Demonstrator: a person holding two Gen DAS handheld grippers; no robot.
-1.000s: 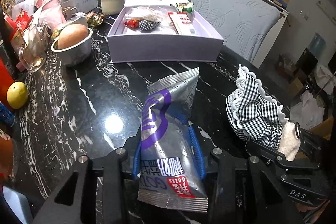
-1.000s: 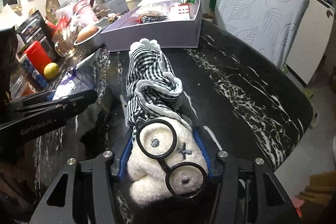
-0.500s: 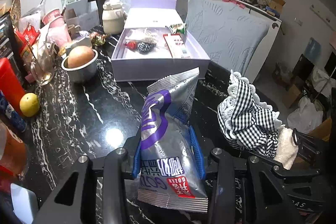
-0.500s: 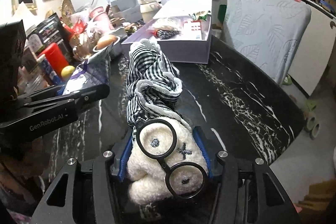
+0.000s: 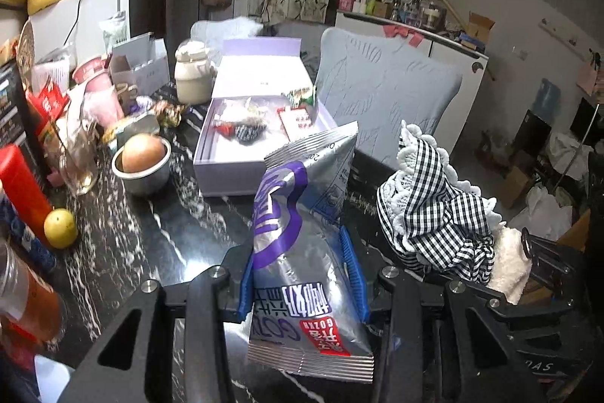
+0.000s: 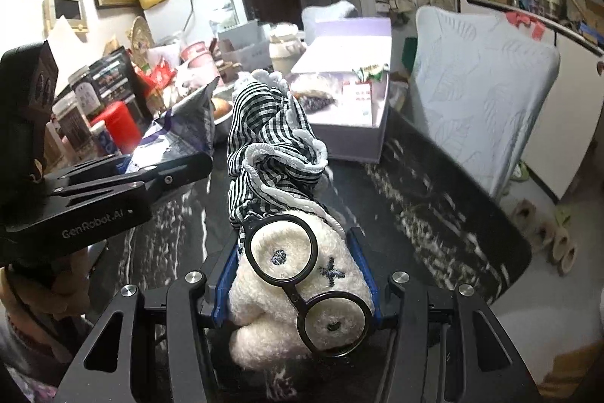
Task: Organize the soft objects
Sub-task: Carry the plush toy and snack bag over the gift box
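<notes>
Left wrist view: left tool [image 5: 304, 274] still pinches the silver snack packet [image 5: 305, 252], now raised higher above the desk [image 5: 151, 237]; right tool [image 6: 296, 286] clamps the plush toy [image 6: 298, 286], its lower body hidden.

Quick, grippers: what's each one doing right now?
Left gripper: shut on the silver snack bag.
Right gripper: shut on the plush toy wearing glasses.

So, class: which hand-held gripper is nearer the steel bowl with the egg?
Left. The left hand-held gripper, shut on the snack packet, sits nearer the steel bowl; the right hand-held gripper, holding the plush toy, is farther right.
</notes>
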